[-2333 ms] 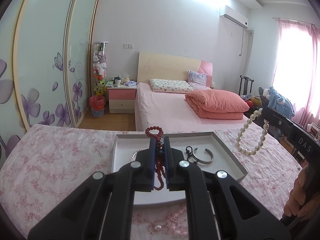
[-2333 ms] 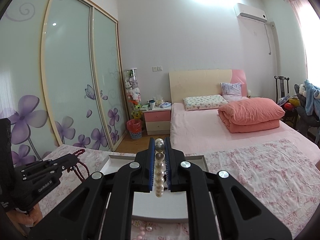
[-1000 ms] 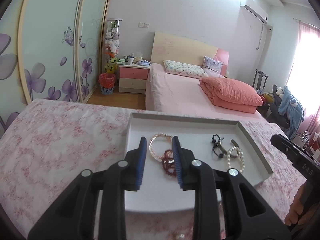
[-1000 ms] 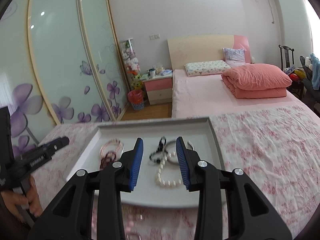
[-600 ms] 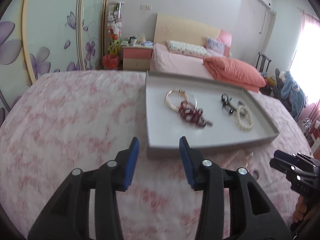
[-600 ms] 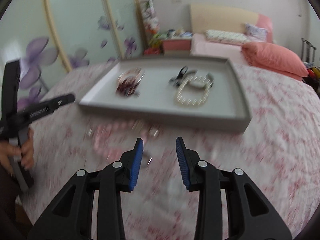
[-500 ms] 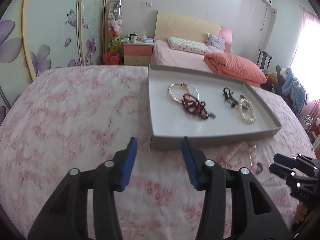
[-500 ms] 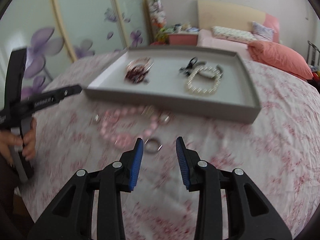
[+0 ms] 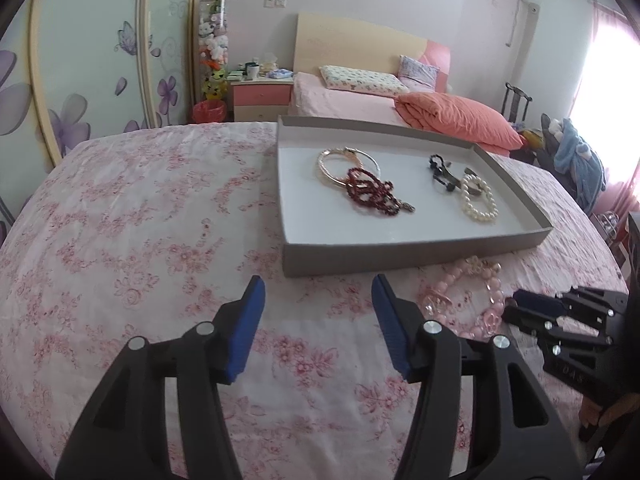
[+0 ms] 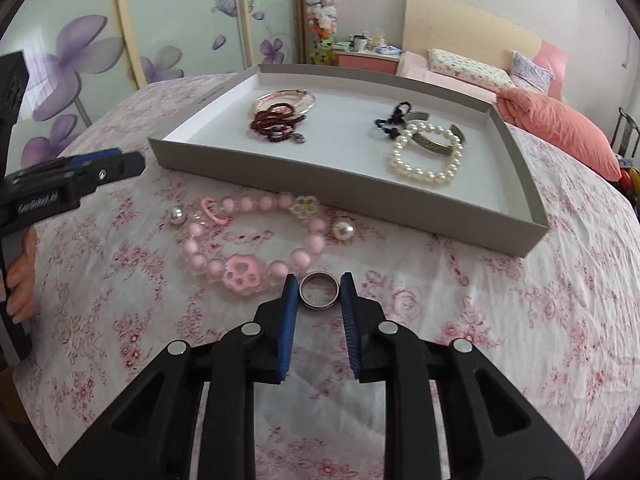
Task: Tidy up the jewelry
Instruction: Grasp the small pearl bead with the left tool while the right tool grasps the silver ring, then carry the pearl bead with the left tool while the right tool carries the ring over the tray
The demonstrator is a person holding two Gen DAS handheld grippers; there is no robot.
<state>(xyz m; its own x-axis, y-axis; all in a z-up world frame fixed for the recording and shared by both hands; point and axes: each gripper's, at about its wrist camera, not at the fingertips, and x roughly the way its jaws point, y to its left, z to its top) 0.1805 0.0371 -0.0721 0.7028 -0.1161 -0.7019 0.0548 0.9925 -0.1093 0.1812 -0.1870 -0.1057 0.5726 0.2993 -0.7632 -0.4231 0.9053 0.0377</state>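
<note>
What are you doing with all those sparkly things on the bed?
A person is sorting jewelry into a shallow grey tray. The right hand-held gripper is closing around a silver metal ring lying on the floral sheet. The left hand-held gripper is opening, with nothing between its jaws.

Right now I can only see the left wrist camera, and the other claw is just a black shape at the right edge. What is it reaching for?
Observer: The right claw is low over the flowered cloth with a small metal ring between its fingers. Its jaws are closing, though I cannot tell if the pads press yet.
Operator: Anything else loose near it?
Observer: Two pearl beads lie beside the pink bracelet, outside the tray.
Operator: Who holds my camera?
Observer: A hand grips the handle of the left claw, whose jaws are opening with nothing between them.
</note>
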